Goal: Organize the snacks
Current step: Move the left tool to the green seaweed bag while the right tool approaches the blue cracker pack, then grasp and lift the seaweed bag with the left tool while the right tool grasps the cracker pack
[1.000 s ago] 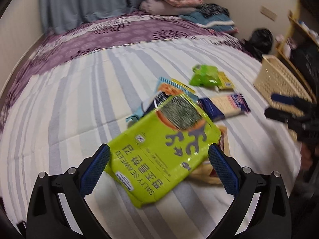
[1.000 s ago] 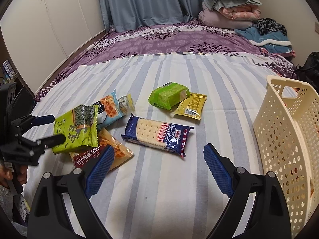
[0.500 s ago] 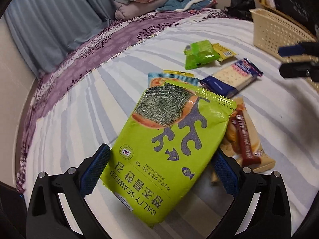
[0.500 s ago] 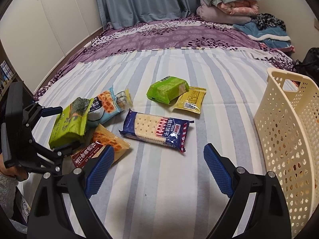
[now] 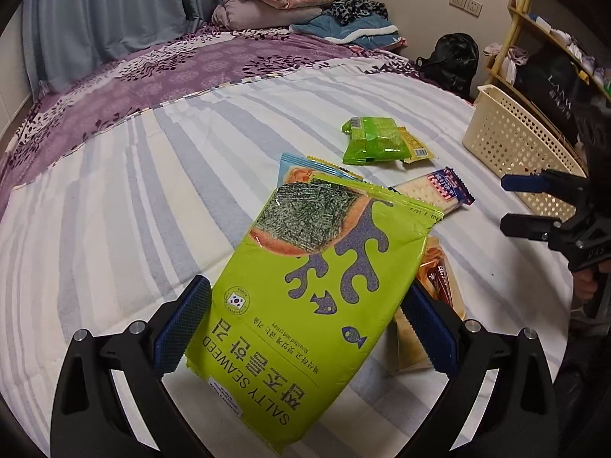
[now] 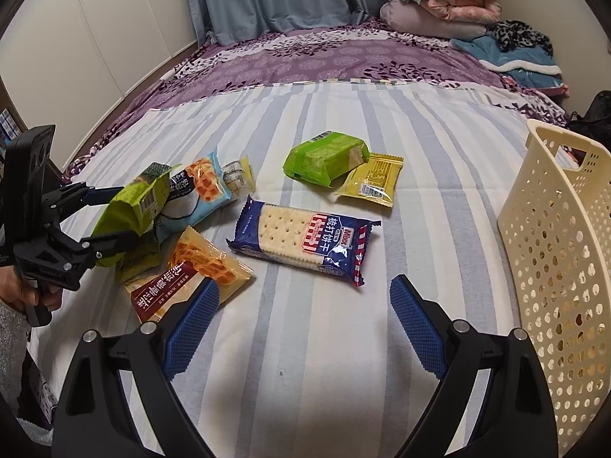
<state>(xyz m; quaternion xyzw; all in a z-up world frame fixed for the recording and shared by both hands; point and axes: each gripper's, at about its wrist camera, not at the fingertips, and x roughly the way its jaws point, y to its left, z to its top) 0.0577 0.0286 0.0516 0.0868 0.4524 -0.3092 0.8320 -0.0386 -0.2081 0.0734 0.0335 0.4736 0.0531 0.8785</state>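
Note:
My left gripper is shut on the wide green salty seaweed bag and holds it tilted up off the striped bed; it also shows in the right wrist view. My right gripper is open and empty above the sheet, just short of the blue cracker pack. A cream perforated basket stands at the right. A green packet and a yellow packet lie further back. An orange-brown snack bag and a blue waffle bag lie by the left gripper.
Folded blankets and clothes are piled at the head of the bed on a purple cover. White wardrobe doors stand at the left. A black bag and a shelf are beyond the bed's right edge.
My left gripper has closed on the seaweed bag and lifted its edge off the snack pile, swinging toward the right. My right gripper has barely moved.

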